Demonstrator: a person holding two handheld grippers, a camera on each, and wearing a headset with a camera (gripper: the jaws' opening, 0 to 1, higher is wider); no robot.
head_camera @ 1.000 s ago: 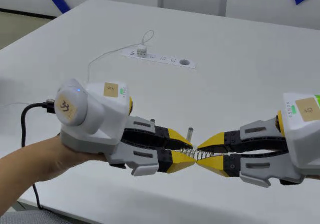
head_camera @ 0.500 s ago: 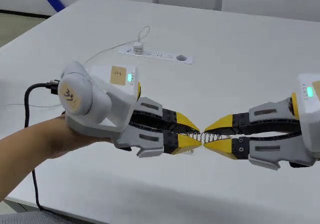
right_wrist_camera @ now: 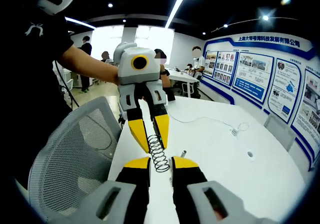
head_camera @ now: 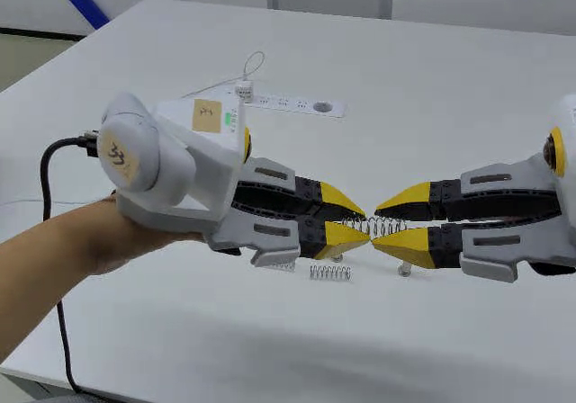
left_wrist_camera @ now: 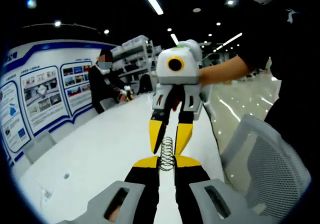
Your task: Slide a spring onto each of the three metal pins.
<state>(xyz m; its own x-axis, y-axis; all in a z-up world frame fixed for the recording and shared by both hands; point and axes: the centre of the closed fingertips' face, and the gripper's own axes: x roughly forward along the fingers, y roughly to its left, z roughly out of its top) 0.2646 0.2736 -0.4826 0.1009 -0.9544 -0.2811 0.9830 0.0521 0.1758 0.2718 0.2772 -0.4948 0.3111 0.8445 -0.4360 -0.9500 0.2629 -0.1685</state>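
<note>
A small metal spring [head_camera: 374, 227] hangs in the air above the white table [head_camera: 432, 106], stretched between the two grippers. My left gripper [head_camera: 353, 224] comes in from the left, shut on one end. My right gripper [head_camera: 387, 224] faces it from the right, shut on the other end. The same spring [left_wrist_camera: 166, 154] runs from my left gripper [left_wrist_camera: 166, 162] to the right gripper's tips. It also shows as the spring [right_wrist_camera: 157, 154] between my right gripper [right_wrist_camera: 161, 165] and the left one. A loose spring [head_camera: 330, 273] lies on the table below. One short pin [head_camera: 405, 269] stands under the right gripper and a pin [right_wrist_camera: 183, 154] shows on the table.
A white power strip [head_camera: 288, 103] with a plug and thin cord lies at the far middle of the table. A black cable [head_camera: 52, 241] trails off the left gripper over the near edge. A grey mesh chair [right_wrist_camera: 75, 154] stands beside the table, and people stand beyond it.
The grippers have drawn slightly apart, so more of the spring shows between their tips. The head view has shifted, and a loose spring and a pin now show beneath them.
</note>
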